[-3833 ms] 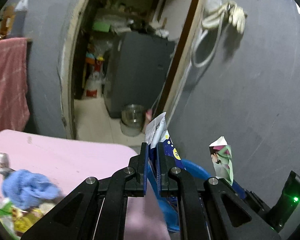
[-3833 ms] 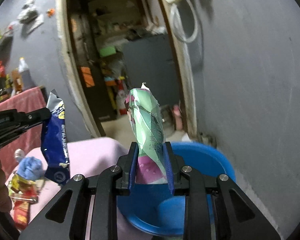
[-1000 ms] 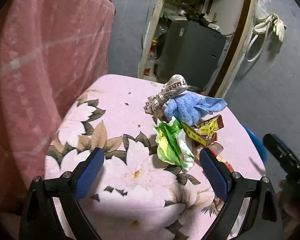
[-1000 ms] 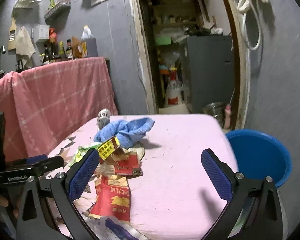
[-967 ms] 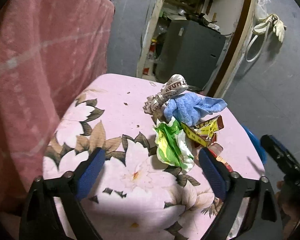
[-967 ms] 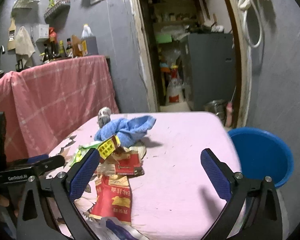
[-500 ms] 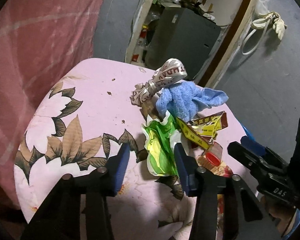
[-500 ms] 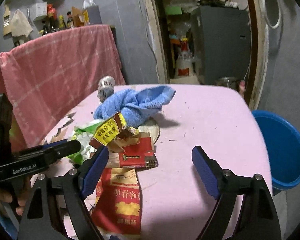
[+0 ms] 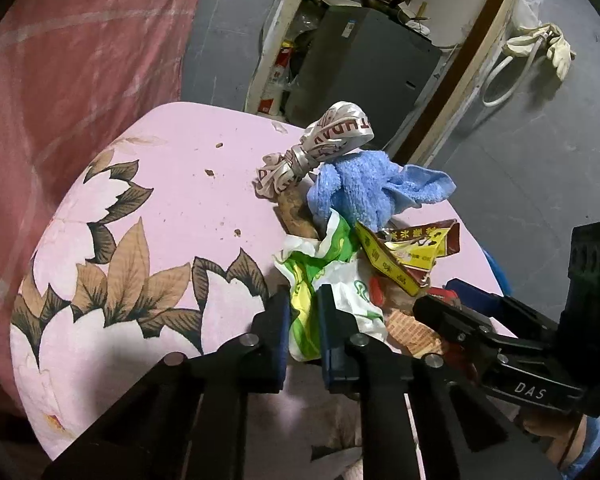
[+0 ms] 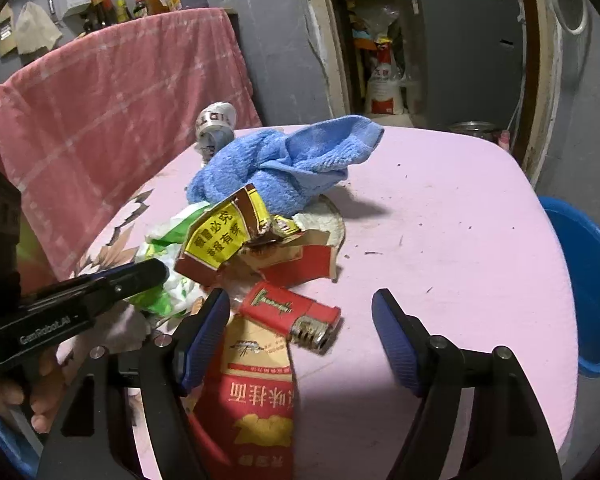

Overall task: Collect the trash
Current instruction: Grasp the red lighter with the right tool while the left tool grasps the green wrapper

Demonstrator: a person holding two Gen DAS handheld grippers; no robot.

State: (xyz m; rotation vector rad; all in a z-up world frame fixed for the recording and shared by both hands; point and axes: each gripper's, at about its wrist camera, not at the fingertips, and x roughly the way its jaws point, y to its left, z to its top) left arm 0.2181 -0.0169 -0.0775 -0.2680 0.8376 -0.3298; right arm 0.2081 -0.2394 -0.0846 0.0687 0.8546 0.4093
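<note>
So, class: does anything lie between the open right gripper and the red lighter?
Nothing visible: the lighter lies uncovered on the red packet, just ahead of the open right gripper.

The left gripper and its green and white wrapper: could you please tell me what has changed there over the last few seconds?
The left gripper, which earlier carried a blue snack bag and then hung open over the pile, has shut on the crumpled green and white plastic wrapper. The right gripper, rid of its green packet, has moved in open around the red lighter. The blue towel and blue plastic basin stayed put.
</note>
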